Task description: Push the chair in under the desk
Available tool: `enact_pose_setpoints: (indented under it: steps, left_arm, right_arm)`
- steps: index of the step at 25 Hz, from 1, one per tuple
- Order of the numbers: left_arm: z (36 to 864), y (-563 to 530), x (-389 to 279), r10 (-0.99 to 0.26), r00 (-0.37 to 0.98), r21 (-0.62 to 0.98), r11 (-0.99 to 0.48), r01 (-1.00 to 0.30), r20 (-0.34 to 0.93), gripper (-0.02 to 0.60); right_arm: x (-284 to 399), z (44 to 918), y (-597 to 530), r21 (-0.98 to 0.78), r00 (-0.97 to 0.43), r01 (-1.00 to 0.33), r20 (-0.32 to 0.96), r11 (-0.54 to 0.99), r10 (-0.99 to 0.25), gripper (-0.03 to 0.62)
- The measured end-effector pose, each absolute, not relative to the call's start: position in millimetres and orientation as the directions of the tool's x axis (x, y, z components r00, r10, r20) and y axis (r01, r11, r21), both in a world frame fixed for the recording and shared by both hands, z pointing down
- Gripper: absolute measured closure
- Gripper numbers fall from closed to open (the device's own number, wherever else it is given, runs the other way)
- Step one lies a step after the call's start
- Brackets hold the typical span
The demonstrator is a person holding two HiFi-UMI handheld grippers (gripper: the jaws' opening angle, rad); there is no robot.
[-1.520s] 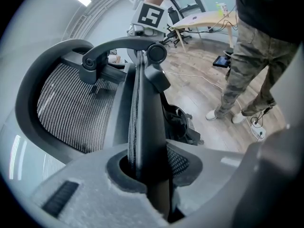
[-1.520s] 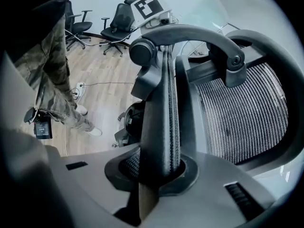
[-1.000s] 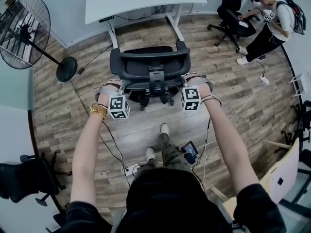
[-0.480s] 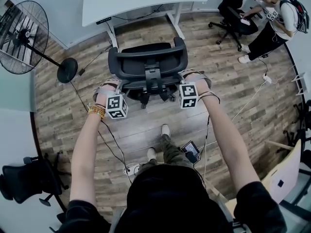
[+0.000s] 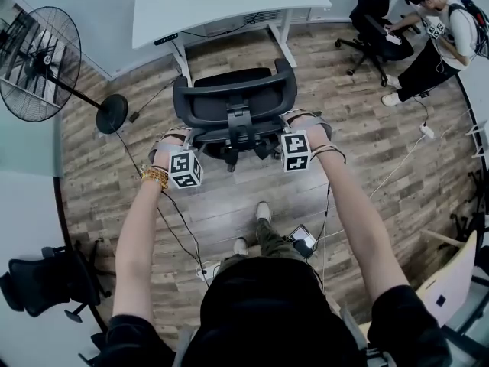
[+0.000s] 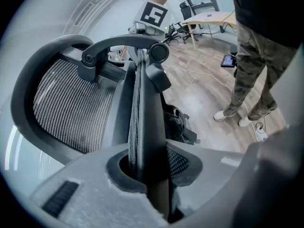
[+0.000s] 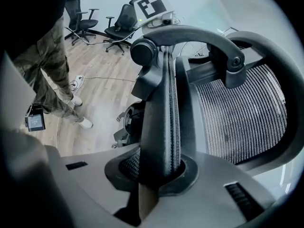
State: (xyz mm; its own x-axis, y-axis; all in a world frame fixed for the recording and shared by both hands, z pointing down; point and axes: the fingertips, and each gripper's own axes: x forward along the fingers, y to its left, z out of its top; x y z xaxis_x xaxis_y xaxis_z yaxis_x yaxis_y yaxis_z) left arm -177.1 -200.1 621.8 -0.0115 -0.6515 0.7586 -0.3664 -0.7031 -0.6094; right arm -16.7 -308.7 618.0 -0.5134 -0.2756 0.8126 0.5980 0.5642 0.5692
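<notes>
Chair [image 5: 233, 98] just short of the desk [image 5: 221, 2] in head view, only gripper views show left gripper [image 6: 145, 167] and right gripper [image 7: 159, 167] clamping its backrest rim, chair seemingly slightly closer than before.

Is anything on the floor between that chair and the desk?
Nothing visible does. The wood floor between the chair and the desk looks bare; the fan stands off to the left, outside that path.

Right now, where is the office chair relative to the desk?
In the head view the black office chair stands at centre, just short of the white desk, with the pedestal fan off to its left.
</notes>
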Motion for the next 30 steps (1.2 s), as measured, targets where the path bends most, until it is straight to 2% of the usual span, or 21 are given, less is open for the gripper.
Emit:
enact_pose_setpoints:
  steps: [17, 30]
  left_arm:
    - [624, -227, -187, -0.631, -0.037, -0.590, -0.702, -0.399, 0.775, 0.492]
    - [622, -254, -208, -0.650, -0.037, -0.613, -0.695, -0.374, 0.759, 0.495]
  right_arm:
    - [-28, 618, -342, 0.565, -0.516, 0.620, 0.816, 0.544, -0.260, 0.537]
    - [-48, 617, -366, 0.563, -0.512, 0.615, 0.817, 0.551, -0.264, 0.536]
